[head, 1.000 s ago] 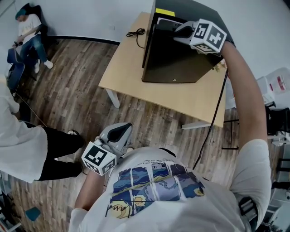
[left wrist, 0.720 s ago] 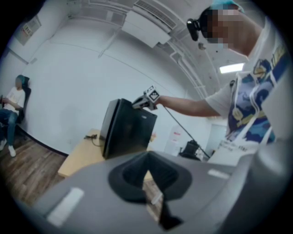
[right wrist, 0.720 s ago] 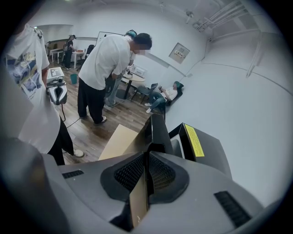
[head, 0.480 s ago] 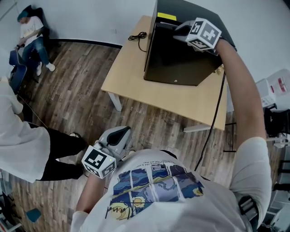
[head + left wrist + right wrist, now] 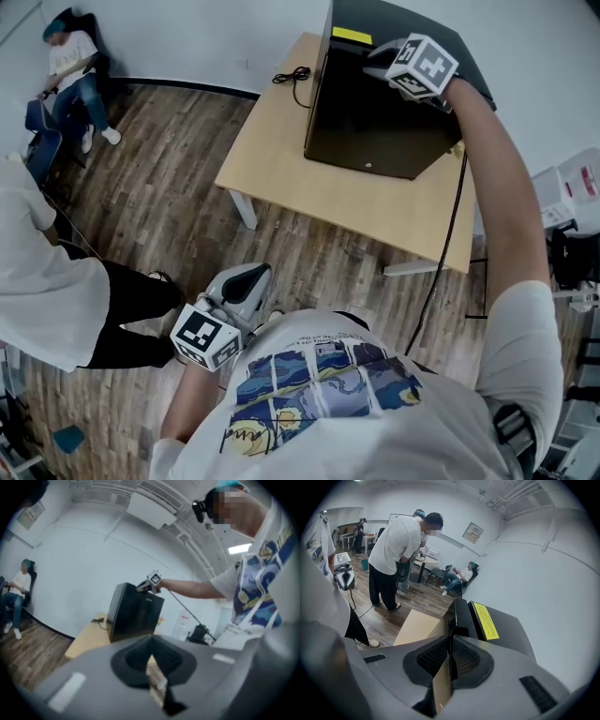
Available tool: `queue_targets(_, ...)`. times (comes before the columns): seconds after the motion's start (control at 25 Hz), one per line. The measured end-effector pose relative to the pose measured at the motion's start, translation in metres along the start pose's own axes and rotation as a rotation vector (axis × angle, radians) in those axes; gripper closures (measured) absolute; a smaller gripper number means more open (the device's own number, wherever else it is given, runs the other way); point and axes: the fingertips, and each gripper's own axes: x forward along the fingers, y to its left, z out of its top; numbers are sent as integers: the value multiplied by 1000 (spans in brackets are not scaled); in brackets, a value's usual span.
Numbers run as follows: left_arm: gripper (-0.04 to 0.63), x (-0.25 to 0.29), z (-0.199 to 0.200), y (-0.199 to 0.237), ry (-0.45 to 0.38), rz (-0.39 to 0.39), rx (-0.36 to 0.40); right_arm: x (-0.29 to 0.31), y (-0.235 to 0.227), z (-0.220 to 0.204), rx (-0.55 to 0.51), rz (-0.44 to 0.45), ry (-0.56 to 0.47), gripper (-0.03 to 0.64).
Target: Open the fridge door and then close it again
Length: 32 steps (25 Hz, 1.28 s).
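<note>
**Fridge door flush or nearly so, right claw at its top edge**

The black fridge (image 5: 375,131) stands on the wooden table (image 5: 281,141), near the wall. Its door (image 5: 461,613) lies against the body with only a thin seam showing, so it reads as shut or all but shut. Whether the opening is yet to come or the closing is almost finished cannot be judged from here. The right claw (image 5: 451,637) has its jaws together, with the tips at the door's top recess. The left claw (image 5: 151,641), also closed and empty, hangs low by the person's side.
</note>
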Motion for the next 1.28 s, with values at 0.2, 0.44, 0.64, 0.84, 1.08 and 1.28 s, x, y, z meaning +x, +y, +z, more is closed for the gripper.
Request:
queue_targets(0.2,588,0,-1,-4,0,7,-1,1,-1,0,-8,-23,-14,578)
queue_targets(0.44,588,0,-2,-15,4,15,-1,-2,-3,1,35,-73,-86,569)
queue_targets(0.64,588,2,-5,-27,8,17,0,-4,0,0,8,-131,-111,568)
queue_targets(0.84,587,8,-7,-40,11,8,2,-22,-4,-20,47,-212,-148,554)
queue_targets(1.08,588,24,-10,-64,21,-17,17,-53,6,-54,106,-283,-213,575)
queue_targets(1.28,588,41,-8,-89,27,-47,46,-78,36,-85,150,-287,-252,586)
